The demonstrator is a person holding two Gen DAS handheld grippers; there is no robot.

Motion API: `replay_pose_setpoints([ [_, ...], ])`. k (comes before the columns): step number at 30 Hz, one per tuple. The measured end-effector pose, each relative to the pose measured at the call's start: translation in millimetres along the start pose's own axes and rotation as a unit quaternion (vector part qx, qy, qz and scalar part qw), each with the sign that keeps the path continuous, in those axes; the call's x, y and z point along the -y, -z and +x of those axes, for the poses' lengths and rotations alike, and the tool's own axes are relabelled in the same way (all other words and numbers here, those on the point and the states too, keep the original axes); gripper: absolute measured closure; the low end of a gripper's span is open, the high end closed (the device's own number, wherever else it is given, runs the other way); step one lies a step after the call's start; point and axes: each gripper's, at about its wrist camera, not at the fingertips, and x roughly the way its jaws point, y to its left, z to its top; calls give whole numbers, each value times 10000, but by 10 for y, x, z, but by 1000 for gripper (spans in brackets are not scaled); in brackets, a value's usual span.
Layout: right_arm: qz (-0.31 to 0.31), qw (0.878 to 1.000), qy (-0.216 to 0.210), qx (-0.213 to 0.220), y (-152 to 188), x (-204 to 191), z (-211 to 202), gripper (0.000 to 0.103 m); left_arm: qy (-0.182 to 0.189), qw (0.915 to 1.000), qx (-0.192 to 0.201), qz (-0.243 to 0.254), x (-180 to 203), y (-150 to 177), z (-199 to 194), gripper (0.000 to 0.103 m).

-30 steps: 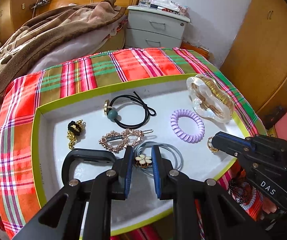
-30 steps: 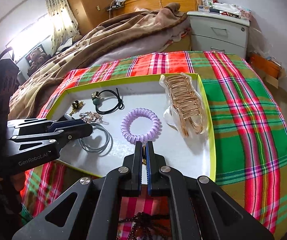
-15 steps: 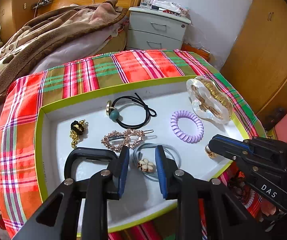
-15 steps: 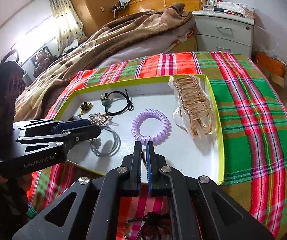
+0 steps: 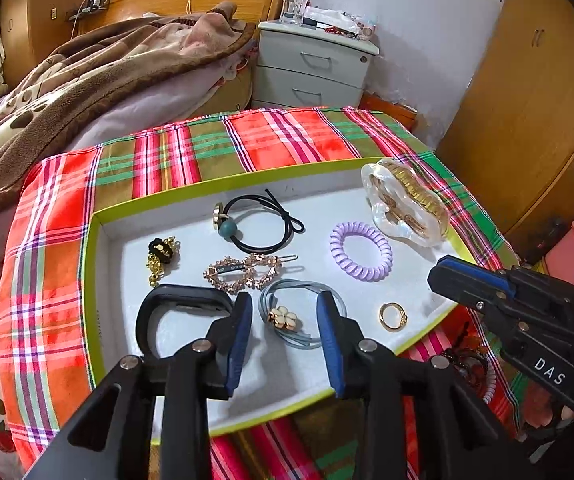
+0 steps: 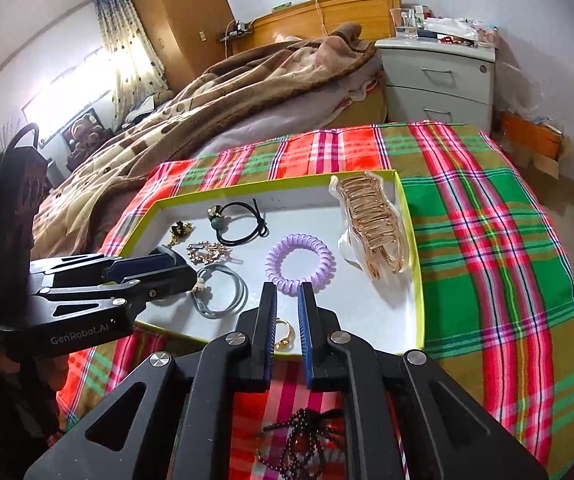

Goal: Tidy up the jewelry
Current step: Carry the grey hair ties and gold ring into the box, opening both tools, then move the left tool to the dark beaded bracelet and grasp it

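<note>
Both grippers have let go since a second ago: left gripper (image 5: 285, 314) now spread wide, grey flower hair tie (image 5: 287, 316) lying loose between its fingers; right gripper (image 6: 287, 300) opened to a narrow gap, gold ring (image 5: 393, 316) dropped near the front edge. White tray (image 5: 99, 280) on the plaid cloth (image 5: 55, 280) holds, large to small: gold claw clip (image 5: 405, 204), black hair tie (image 5: 261, 224), purple coil tie (image 5: 361, 250), rhinestone barrette (image 5: 243, 272), black-gold charm (image 5: 161, 256).

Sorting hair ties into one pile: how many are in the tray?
3. Black elastic hair tie at the tray's back; purple spiral coil tie beside the big claw clip; grey flower tie at the front.
</note>
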Motion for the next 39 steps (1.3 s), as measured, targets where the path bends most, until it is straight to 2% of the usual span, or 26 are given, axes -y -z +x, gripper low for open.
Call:
replay_pose_setpoints([
  [8,15,9998,30,189,67,-20,-201,91,36,9999,128,-10,72,78,-184,64],
  [10,29,9997,66,250,99,-5,-282,87,93,9998,198,-17,96,97,-257,64],
  [12,62,9993,117,352,139,22,-391,77,140,9995,269,-7,127,115,-321,64],
  [17,301,9976,316,541,293,171,-642,77,317,9989,355,14,227,175,-412,62],
  [22,555,9953,585,540,450,342,-754,77,564,9980,259,102,366,250,-370,62],
  [32,752,9925,819,517,668,514,-868,77,1047,9939,-58,326,686,343,-200,61],
  [39,890,9903,941,502,804,610,-927,77,1171,9911,-412,475,850,360,36,60],
])
